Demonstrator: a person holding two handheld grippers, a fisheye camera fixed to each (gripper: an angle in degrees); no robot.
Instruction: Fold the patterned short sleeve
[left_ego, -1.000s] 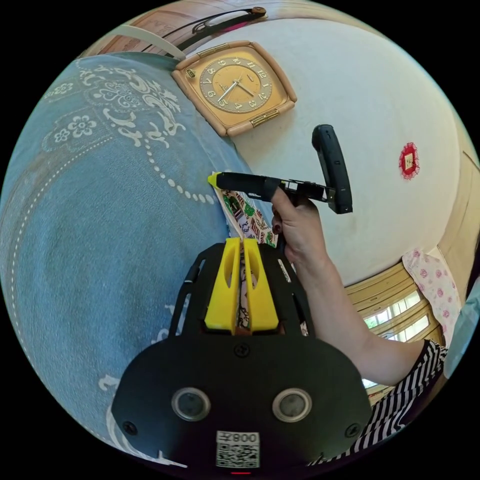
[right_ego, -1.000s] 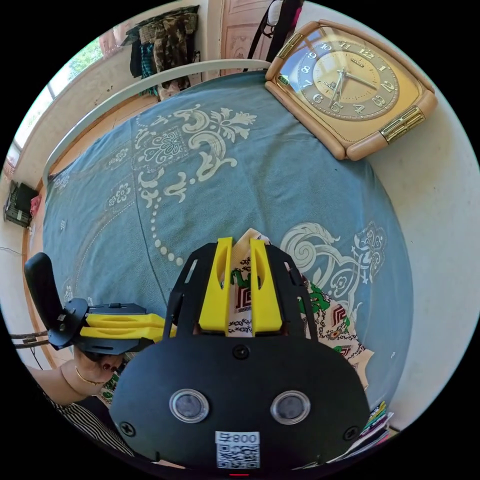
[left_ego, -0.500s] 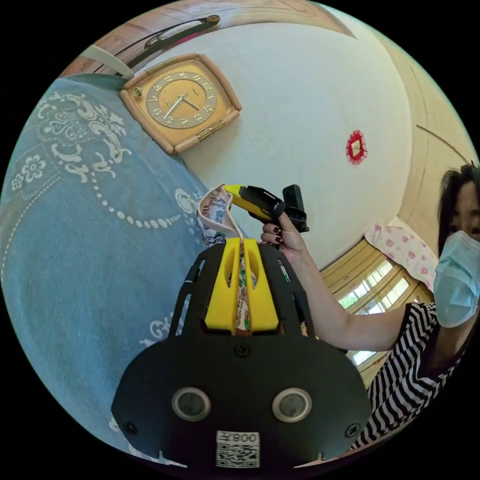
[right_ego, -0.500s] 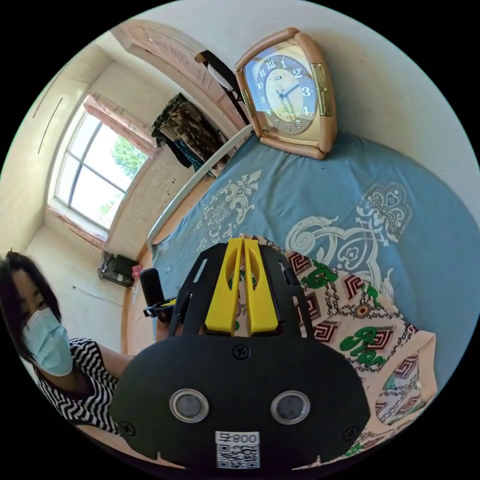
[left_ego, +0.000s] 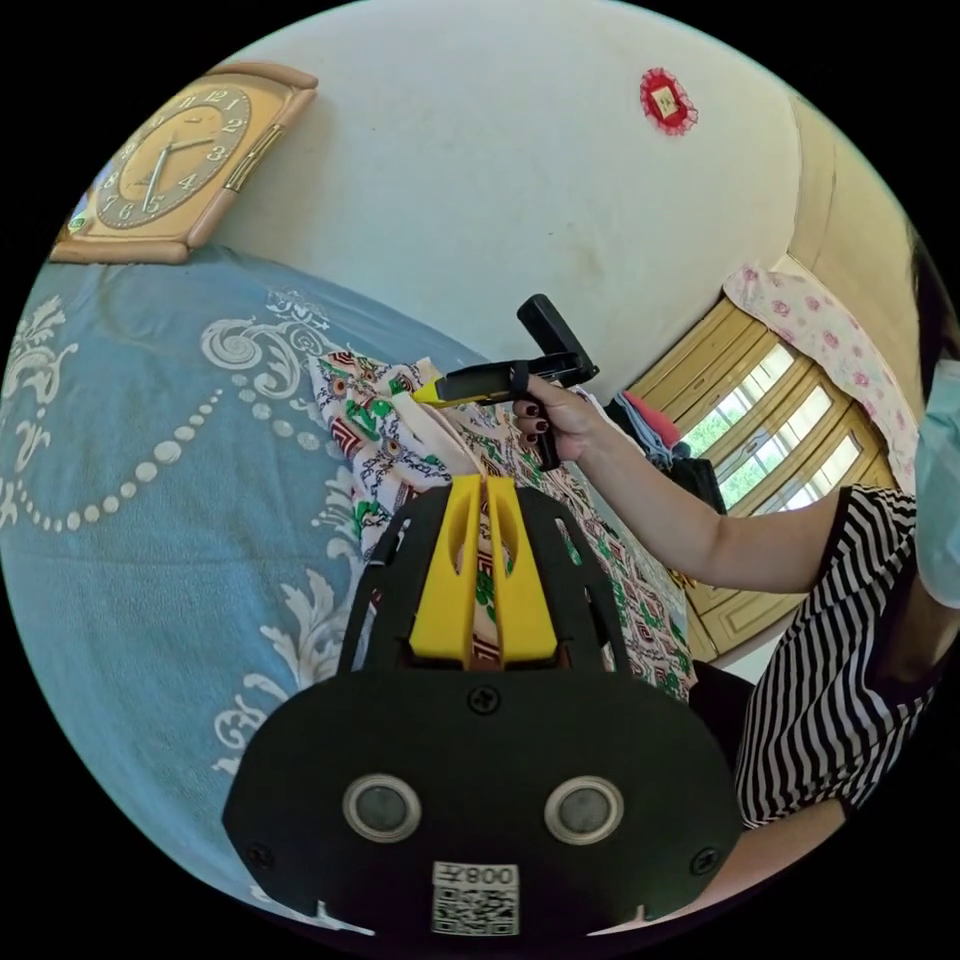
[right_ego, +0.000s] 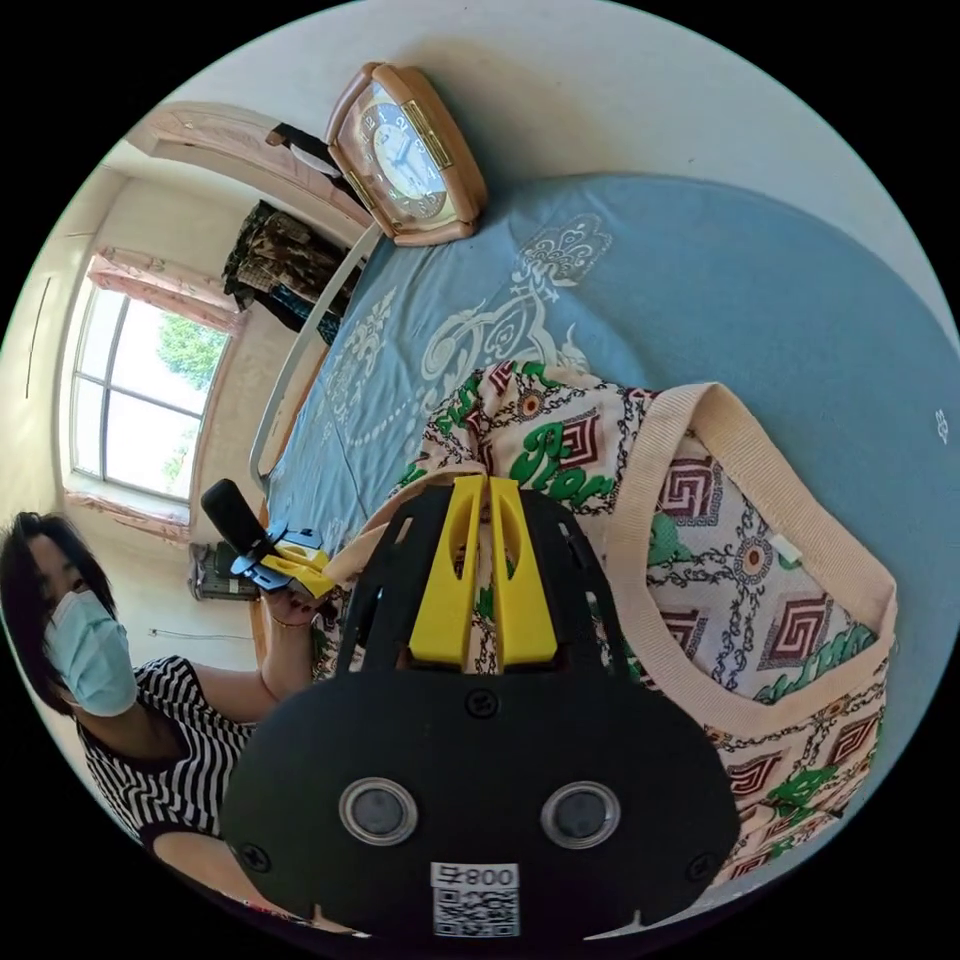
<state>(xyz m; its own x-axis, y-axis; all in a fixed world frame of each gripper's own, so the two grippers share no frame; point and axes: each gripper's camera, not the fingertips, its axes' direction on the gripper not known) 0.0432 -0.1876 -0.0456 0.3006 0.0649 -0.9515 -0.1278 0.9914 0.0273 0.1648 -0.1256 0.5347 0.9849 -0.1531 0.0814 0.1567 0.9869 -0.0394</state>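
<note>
Patterned short sleeve — L gripper & R gripper both clamping it.

The blue bedspread lies bare on the wall side of the patterned shirt and between it and the clock, leaving open passage there. The clock leans against the white wall at the bed's far end, and a pale rail borders the window-side edge.

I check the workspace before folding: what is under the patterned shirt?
Under the patterned shirt lies the blue bedspread with a white ornamental print, seen all around it. The part directly beneath the cloth is covered, so anything lying there cannot be seen.
</note>
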